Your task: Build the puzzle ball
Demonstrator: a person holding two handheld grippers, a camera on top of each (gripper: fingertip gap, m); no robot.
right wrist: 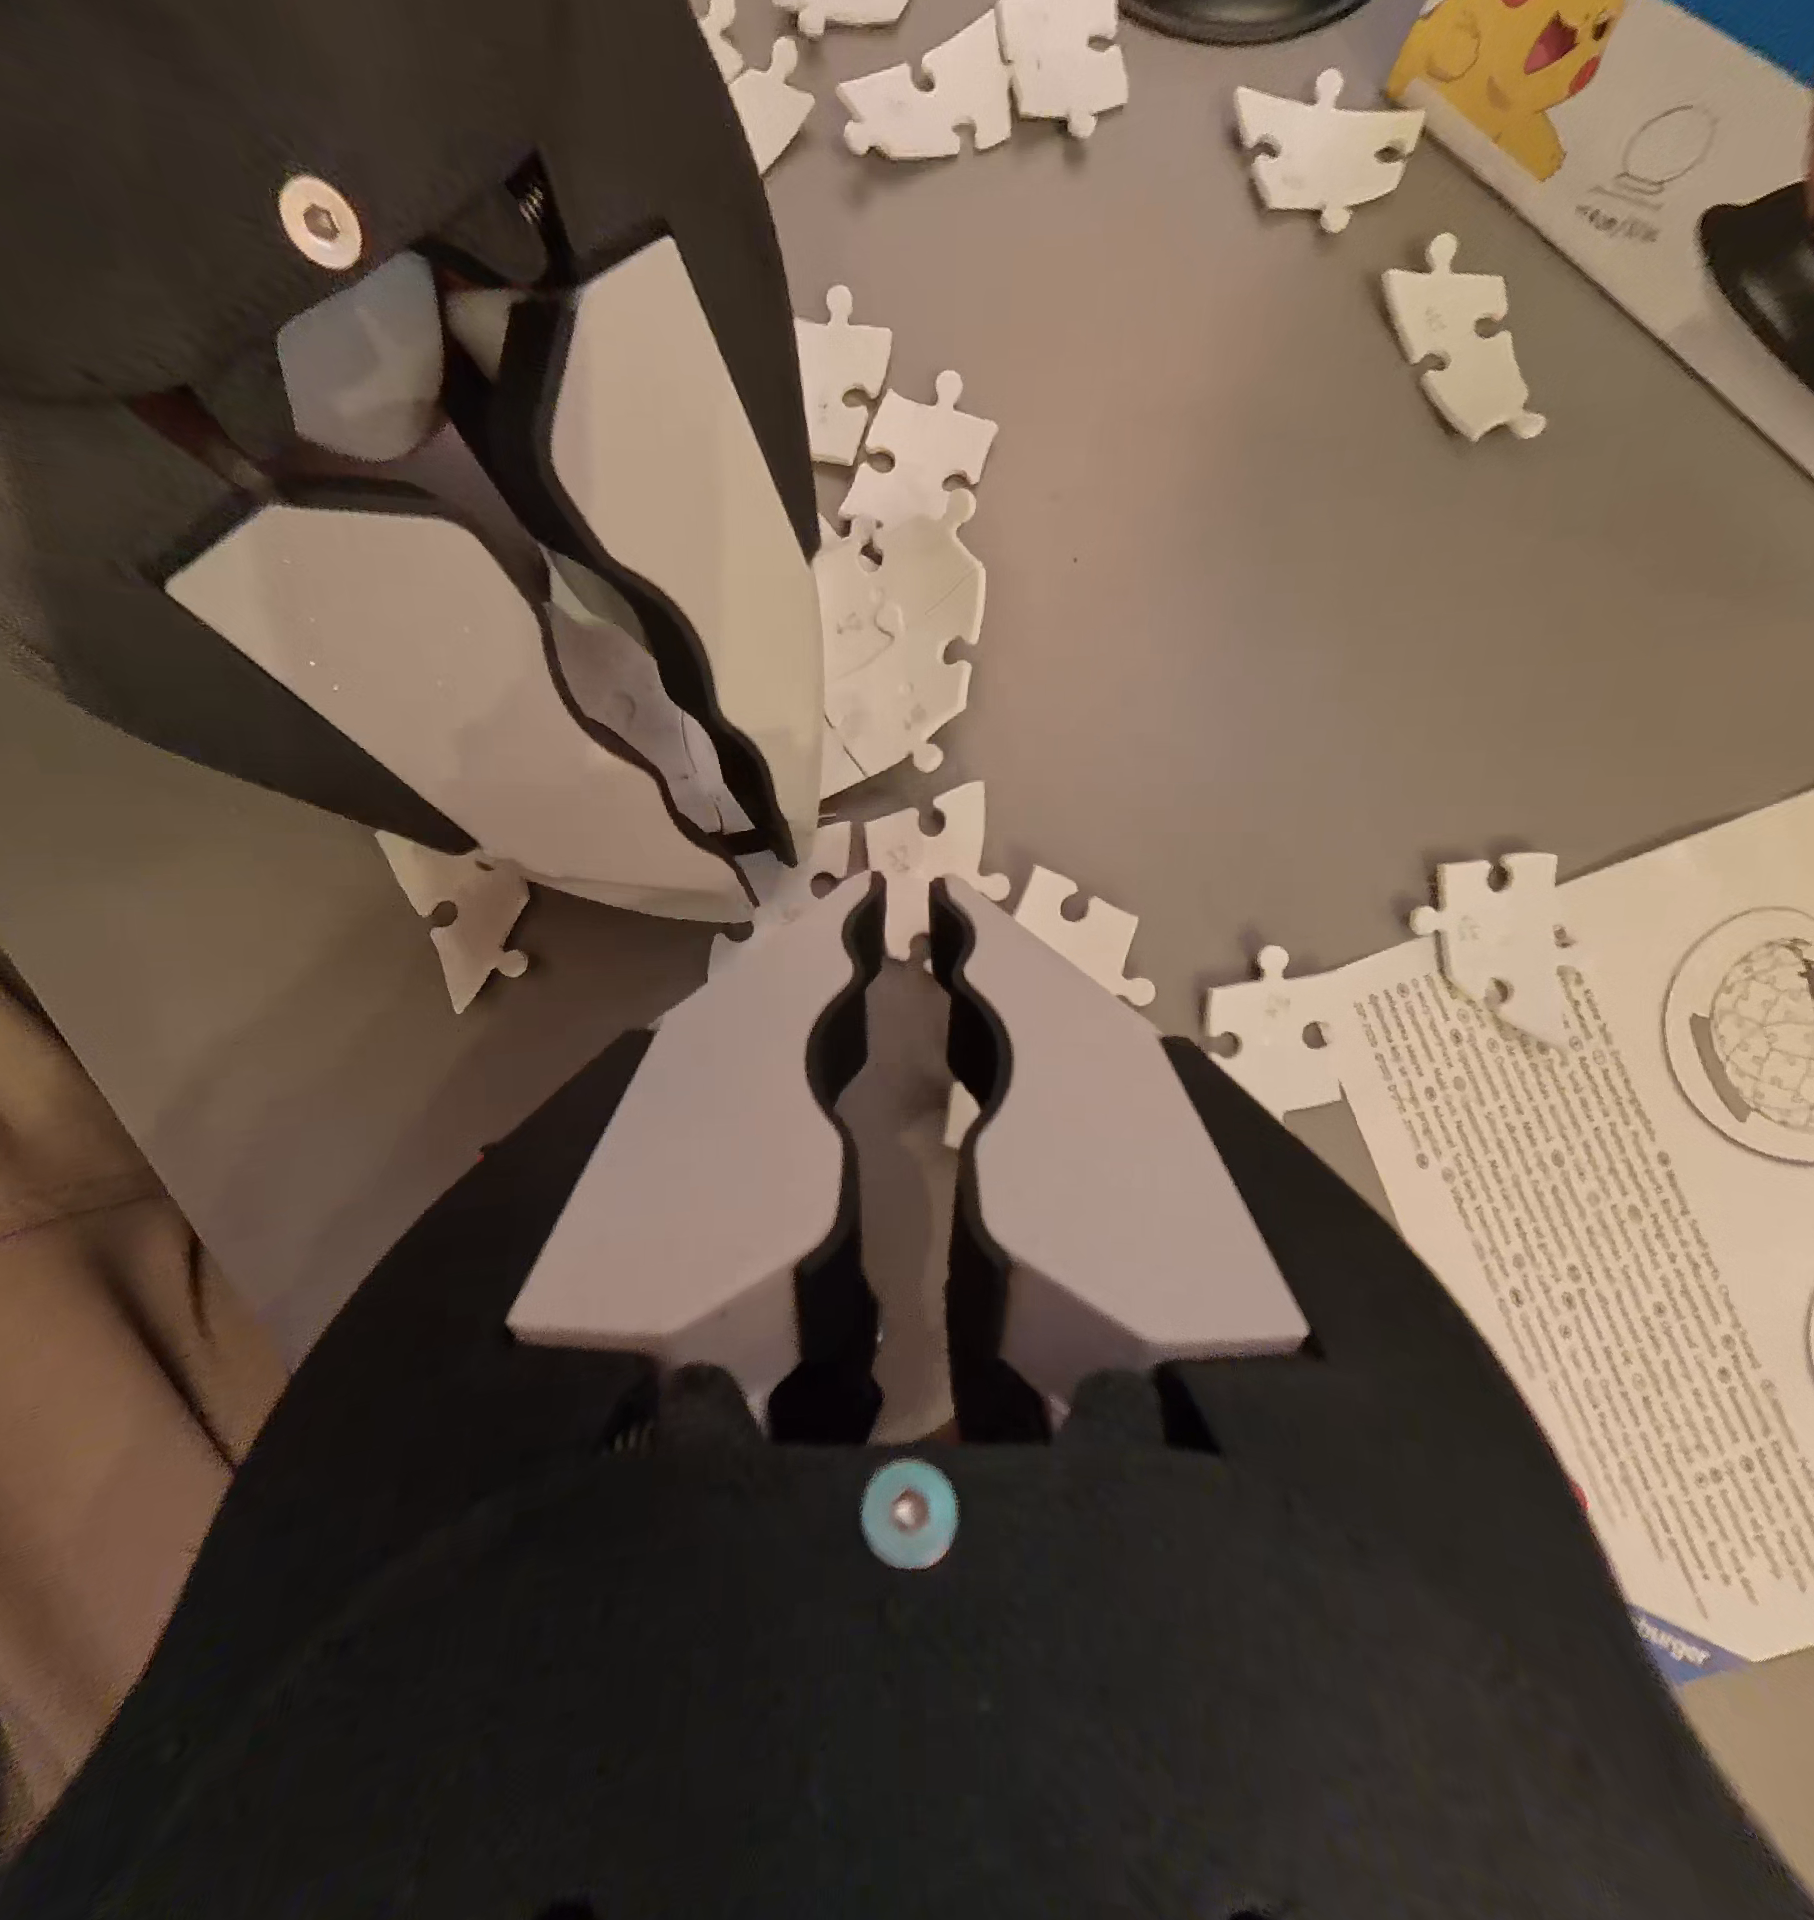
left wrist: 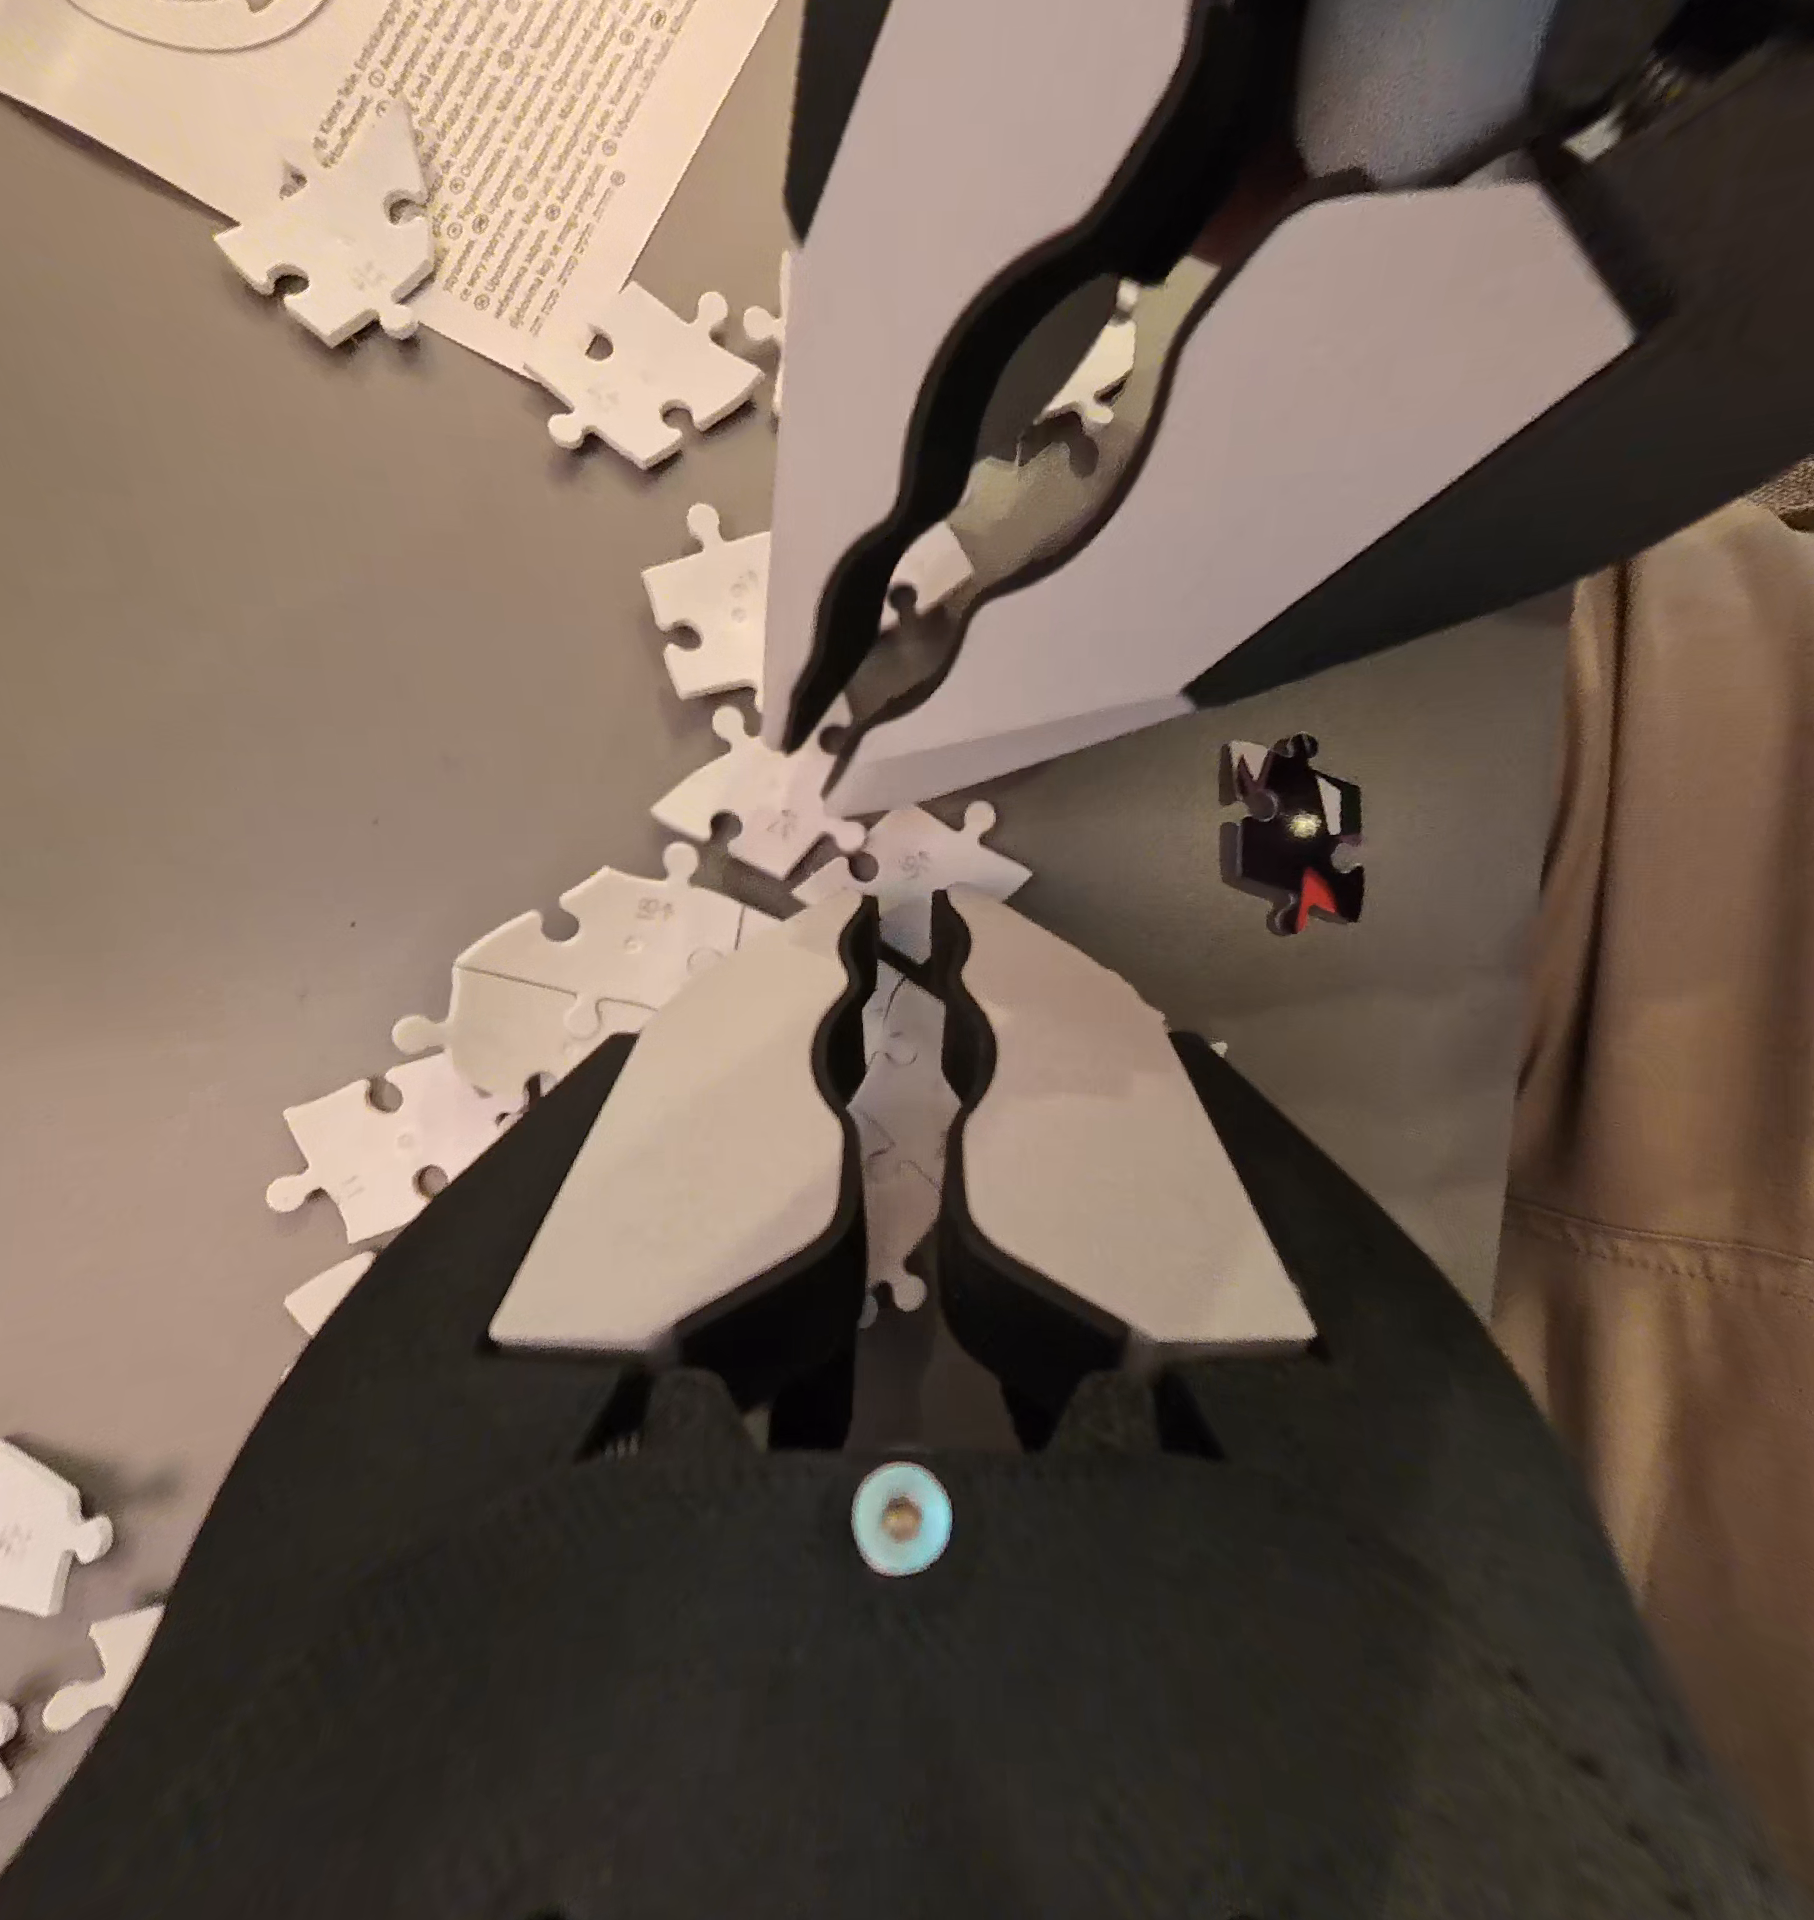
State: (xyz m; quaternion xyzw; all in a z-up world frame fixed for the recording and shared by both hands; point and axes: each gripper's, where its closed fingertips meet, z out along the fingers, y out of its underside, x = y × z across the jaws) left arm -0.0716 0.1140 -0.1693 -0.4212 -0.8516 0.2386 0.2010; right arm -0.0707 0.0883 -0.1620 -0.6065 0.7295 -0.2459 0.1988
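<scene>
My left gripper [left wrist: 903, 909] is shut on a curved section of joined white puzzle pieces [left wrist: 570, 977], which shows between its fingers and sticks out to the left. In the right wrist view this gripper [right wrist: 768, 868] comes in from the upper left, with the section [right wrist: 903, 634] behind it. My right gripper [right wrist: 908, 894] is shut on a single white piece [right wrist: 918, 847]. In the left wrist view it [left wrist: 815, 758] reaches in from the top right, holding that piece [left wrist: 768, 816] against the section's edge. The two grippers' tips almost touch.
Several loose white pieces [right wrist: 1318, 156] lie face down on the grey table [right wrist: 1246, 520]. One dark printed piece [left wrist: 1298, 831] lies apart. An instruction sheet [right wrist: 1661, 1247], a puzzle box [right wrist: 1505, 94] and a black stand [right wrist: 1776, 270] sit at the right. A person's beige clothing [left wrist: 1692, 1143] is close by. Less than 4 cm separates the two grippers' tips.
</scene>
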